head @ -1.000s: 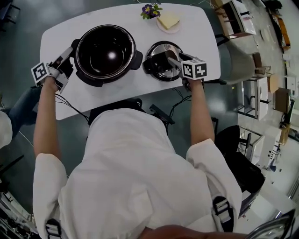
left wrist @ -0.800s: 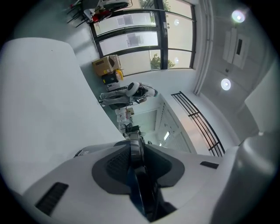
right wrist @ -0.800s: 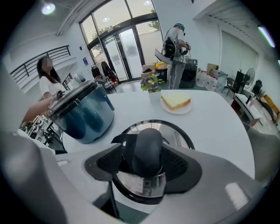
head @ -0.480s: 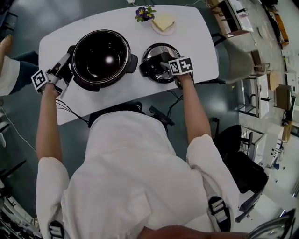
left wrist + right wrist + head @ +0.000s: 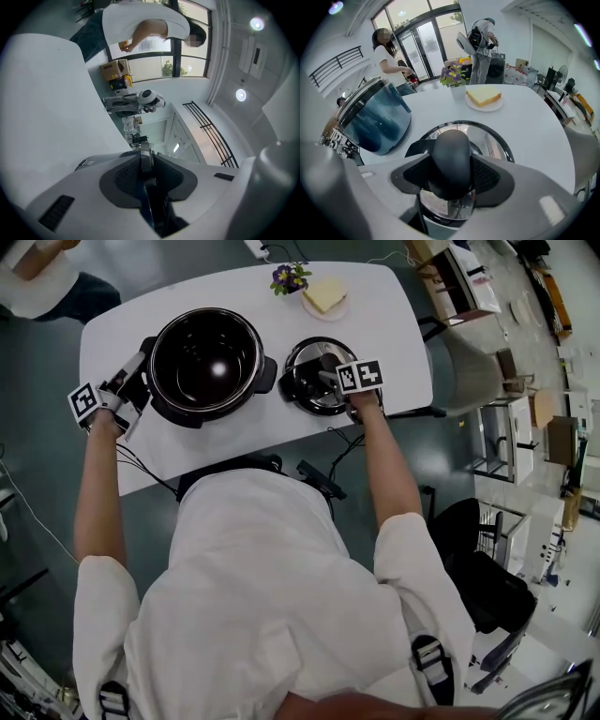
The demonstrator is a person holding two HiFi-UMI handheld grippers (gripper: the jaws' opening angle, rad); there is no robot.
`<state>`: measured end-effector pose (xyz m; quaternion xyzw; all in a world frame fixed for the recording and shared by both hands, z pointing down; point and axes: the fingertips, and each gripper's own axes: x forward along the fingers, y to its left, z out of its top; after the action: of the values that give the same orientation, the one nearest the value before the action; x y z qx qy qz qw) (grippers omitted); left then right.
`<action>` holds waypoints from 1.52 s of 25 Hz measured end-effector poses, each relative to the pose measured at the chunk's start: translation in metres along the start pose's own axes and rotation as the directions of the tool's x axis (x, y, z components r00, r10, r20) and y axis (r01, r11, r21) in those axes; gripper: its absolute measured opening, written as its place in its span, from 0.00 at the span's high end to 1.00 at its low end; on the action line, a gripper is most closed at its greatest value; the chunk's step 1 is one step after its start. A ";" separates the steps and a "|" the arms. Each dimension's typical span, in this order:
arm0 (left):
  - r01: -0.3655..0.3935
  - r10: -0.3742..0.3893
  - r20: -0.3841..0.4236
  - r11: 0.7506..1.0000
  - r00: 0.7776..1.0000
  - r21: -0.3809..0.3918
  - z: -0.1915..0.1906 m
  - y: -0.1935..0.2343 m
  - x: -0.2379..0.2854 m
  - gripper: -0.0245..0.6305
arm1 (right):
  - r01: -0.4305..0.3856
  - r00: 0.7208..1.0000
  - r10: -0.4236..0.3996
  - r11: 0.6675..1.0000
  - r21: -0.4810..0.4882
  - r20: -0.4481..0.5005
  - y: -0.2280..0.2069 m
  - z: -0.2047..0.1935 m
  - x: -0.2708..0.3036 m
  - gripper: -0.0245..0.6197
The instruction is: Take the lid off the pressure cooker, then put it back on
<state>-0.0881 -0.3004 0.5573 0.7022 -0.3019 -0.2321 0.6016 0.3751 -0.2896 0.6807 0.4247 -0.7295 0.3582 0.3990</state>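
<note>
- Lid point(image 5: 497, 143) was off, on the surface point(image 5: 534, 122); my right gripper point(image 5: 451, 173) pinched its handle point(image 5: 450, 150).
- My left gripper point(image 5: 146, 161) had just closed on the side handle point(image 5: 150, 201) of the cooker point(image 5: 173, 381).
- Refit left to do.

Lab-like workspace: equipment benches point(image 5: 469, 282), cardboard box point(image 5: 115, 70).

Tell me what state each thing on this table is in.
Black round pressure cooker pot: open, empty.
Shiny round metal lid: off the pot, lying on the white table.
Left gripper: just closed, shut on the pot's side handle.
Right gripper: shut on the lid's black handle.
</note>
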 end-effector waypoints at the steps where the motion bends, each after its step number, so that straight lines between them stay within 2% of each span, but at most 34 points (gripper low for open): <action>1: 0.000 0.000 -0.002 1.000 1.000 0.000 -0.001 0.000 0.000 0.83 | -0.010 1.000 0.010 1.000 0.008 0.006 0.001 0.000 -0.004 0.53; 7: 0.002 -0.002 0.000 1.000 1.000 0.004 0.000 -0.001 -0.001 0.83 | -0.090 0.993 0.090 0.996 0.001 0.079 0.012 0.027 -0.051 0.54; 13: 0.011 -0.011 0.001 1.000 1.000 0.019 0.001 0.001 0.000 0.83 | -0.085 0.975 0.102 0.992 -0.094 0.198 0.027 0.078 -0.117 0.54; 16: 0.012 -0.012 0.005 1.000 1.000 0.024 0.000 0.001 0.000 0.83 | -0.115 0.957 0.148 0.983 -0.142 0.250 0.045 0.105 -0.145 0.54; 22: 0.010 -0.010 0.014 0.999 1.000 0.032 0.002 0.000 -0.001 0.83 | -0.134 0.931 0.214 0.954 -0.267 0.297 0.094 0.155 -0.196 0.54; 26: 0.013 -0.014 0.023 0.999 1.000 0.033 0.002 0.004 -0.001 0.83 | -0.224 0.886 0.332 0.917 -0.330 0.322 0.147 0.180 -0.215 0.54; 32: 0.016 -0.017 0.036 0.999 0.999 0.035 0.003 0.003 0.000 0.83 | -0.371 0.823 0.509 0.819 -0.439 0.254 0.249 0.194 -0.186 0.54; 36: 0.014 -0.012 0.046 1.000 0.999 -0.027 -0.003 -0.005 0.001 0.83 | -0.432 0.807 0.558 0.782 -0.449 0.195 0.291 0.189 -0.149 0.55; 38: 0.016 -0.015 0.054 1.000 0.998 -0.003 0.001 0.000 -0.001 0.83 | -0.452 0.800 0.574 0.768 -0.455 0.175 0.308 0.186 -0.133 0.55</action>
<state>-0.0892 -0.3007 0.5568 0.6969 -0.3121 -0.2562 0.5927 0.0870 -0.2873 0.4269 0.1677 -0.9267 0.2319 0.2435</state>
